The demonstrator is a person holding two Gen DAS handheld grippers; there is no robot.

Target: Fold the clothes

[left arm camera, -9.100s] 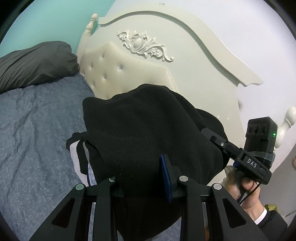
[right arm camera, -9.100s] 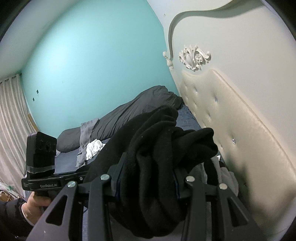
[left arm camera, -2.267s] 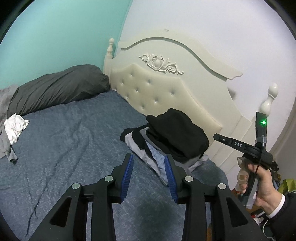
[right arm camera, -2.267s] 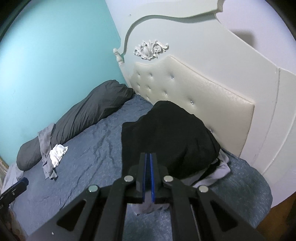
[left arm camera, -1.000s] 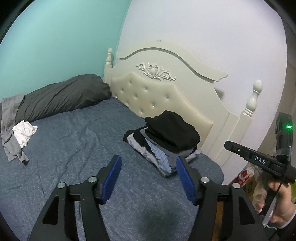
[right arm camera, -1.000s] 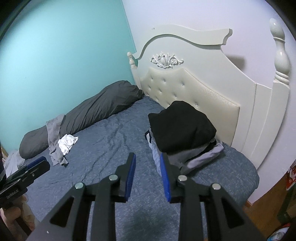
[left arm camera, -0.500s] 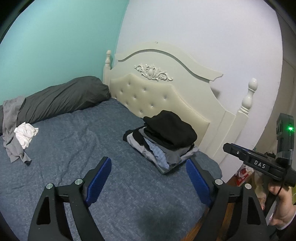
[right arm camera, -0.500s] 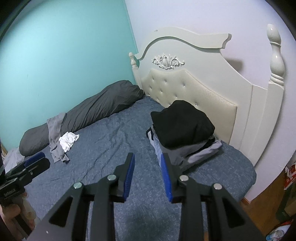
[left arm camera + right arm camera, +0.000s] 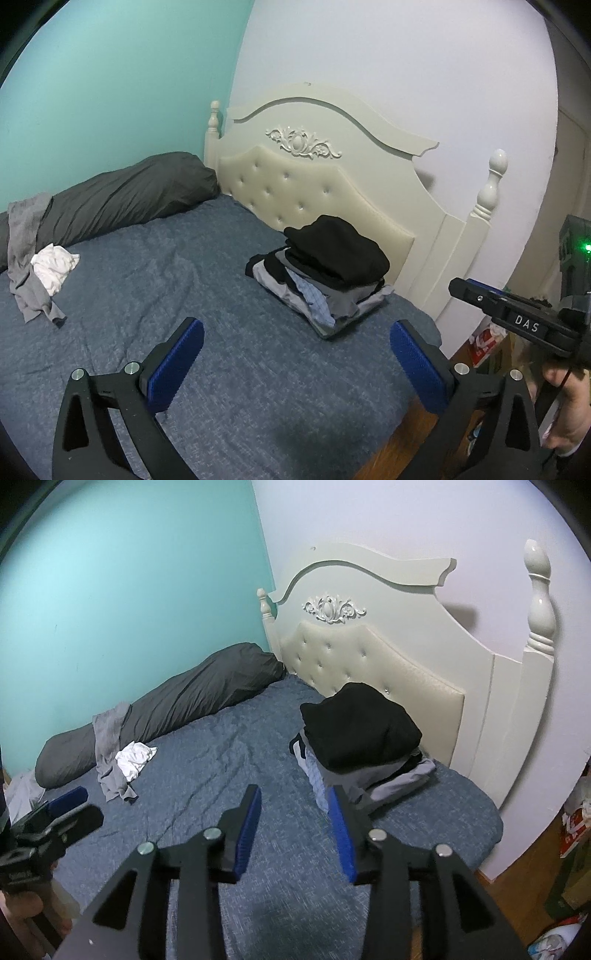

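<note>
A folded black garment (image 9: 338, 249) (image 9: 360, 725) tops a stack of folded clothes (image 9: 317, 295) (image 9: 369, 779) near the headboard on the blue bed (image 9: 184, 295) (image 9: 221, 760). A crumpled white garment (image 9: 54, 264) (image 9: 133, 757) and a grey one (image 9: 26, 266) (image 9: 110, 753) lie loose at the far side. My left gripper (image 9: 297, 341) is wide open and empty, well short of the stack. My right gripper (image 9: 295, 806) is open and empty, its right fingertip overlapping the stack's near edge in view.
A cream tufted headboard (image 9: 321, 184) (image 9: 369, 664) with posts stands behind the stack. A long dark grey pillow (image 9: 122, 195) (image 9: 184, 701) lies along the teal wall. Wooden floor (image 9: 402, 446) and small items show past the bed's right edge.
Both grippers let go of the black garment, which now rests on the stack, and drew back from it. The left jaws have spread wide; the right jaws went from shut to open.
</note>
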